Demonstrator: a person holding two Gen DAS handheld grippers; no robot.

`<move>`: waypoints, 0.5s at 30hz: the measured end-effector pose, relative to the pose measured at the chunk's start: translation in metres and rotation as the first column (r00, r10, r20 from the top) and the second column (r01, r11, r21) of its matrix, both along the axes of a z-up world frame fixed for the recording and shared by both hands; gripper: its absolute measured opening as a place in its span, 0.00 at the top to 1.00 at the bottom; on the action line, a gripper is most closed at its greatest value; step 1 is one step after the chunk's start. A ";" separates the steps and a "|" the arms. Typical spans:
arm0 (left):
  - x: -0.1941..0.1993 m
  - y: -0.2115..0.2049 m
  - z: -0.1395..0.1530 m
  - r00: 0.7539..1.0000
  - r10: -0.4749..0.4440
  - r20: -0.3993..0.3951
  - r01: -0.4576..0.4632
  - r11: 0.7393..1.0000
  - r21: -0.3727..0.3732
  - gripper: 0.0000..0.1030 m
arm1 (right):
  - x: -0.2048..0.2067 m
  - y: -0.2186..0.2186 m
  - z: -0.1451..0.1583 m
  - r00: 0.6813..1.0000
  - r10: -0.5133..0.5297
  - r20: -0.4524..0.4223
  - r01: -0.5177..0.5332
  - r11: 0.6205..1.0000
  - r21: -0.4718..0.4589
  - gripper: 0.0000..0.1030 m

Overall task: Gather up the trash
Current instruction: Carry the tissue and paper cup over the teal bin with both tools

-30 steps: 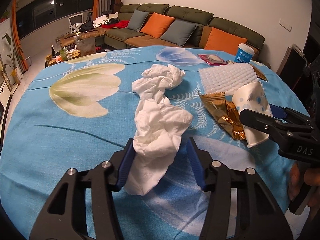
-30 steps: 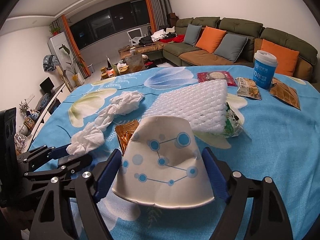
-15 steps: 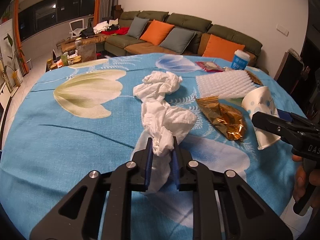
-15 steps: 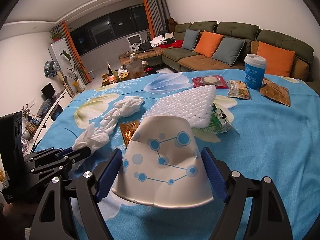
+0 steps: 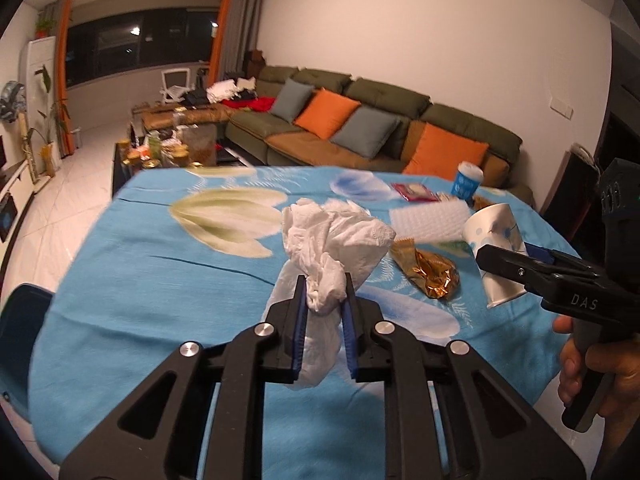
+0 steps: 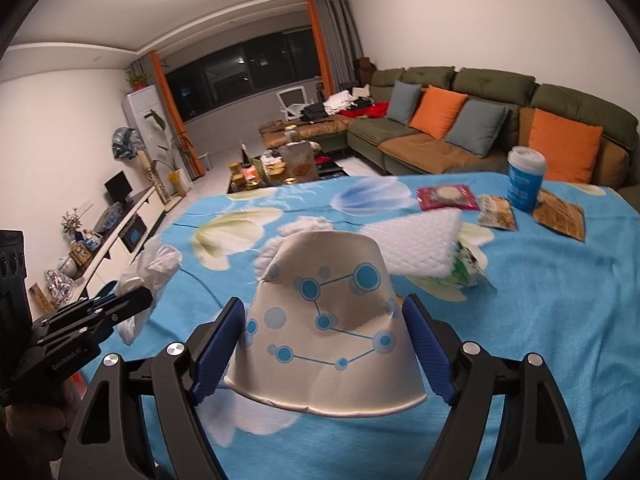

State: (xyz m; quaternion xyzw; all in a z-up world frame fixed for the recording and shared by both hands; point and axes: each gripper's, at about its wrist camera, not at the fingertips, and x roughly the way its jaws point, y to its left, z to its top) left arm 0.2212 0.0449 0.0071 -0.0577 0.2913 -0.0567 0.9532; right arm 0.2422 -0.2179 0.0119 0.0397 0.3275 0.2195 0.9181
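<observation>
The crumpled tissue [image 5: 332, 248], loose between wide blades a second ago, is now clenched in the left tool [image 5: 324, 308] and raised off the desk [image 5: 140, 280]. The paper cup [image 6: 328, 320] is gripped by the right tool [image 6: 324, 344]. Both can be carried off.

Both my grippers are gripping.
My left gripper [image 5: 323, 294] pinches narrow on the crumpled tissue [image 5: 332, 236]; my right gripper [image 6: 324, 322] clasps wide around the paper cup [image 6: 326, 320].
</observation>
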 end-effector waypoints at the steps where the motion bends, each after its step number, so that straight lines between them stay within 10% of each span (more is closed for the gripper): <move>1: -0.008 0.005 0.004 1.000 0.016 0.012 -0.016 1.000 0.001 0.84 | -0.002 0.004 0.003 1.000 0.012 0.007 -0.012 1.000 0.000 0.25; 15: -0.090 0.084 0.039 0.970 0.216 0.109 -0.215 0.976 -0.015 0.84 | -0.028 0.089 0.039 0.973 0.212 0.090 -0.213 0.977 -0.003 0.25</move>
